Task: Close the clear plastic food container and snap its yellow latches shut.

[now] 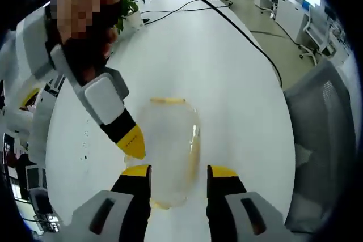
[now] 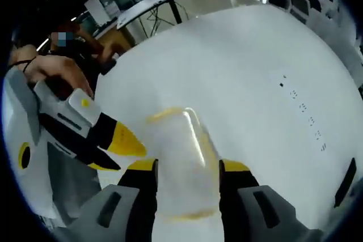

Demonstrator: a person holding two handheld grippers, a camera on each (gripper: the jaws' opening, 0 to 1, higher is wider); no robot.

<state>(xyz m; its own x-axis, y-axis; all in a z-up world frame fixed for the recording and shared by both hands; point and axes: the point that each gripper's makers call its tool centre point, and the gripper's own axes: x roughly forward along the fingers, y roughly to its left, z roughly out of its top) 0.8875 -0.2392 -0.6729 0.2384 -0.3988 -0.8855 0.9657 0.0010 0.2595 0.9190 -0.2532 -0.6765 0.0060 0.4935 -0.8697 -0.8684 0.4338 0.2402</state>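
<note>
The clear plastic food container (image 1: 170,140) lies on the white table (image 1: 227,83), with yellow latches (image 1: 167,101) at its far end and along one side. My left gripper (image 1: 180,172) is open, its yellow-tipped jaws either side of the container's near end. The right gripper (image 1: 133,143), held by a hand, comes in from the upper left and its yellow tip touches the container's left edge. In the right gripper view the container (image 2: 181,151) sits between the spread jaws of my right gripper (image 2: 188,166). The left gripper (image 2: 122,143) reaches in from the left beside the container.
A grey mesh chair (image 1: 323,140) stands by the table's right edge. A black cable (image 1: 227,21) runs across the far tabletop past a potted plant (image 1: 127,4). Small black marks (image 2: 306,111) dot the table. A hand (image 2: 57,69) grips the left tool.
</note>
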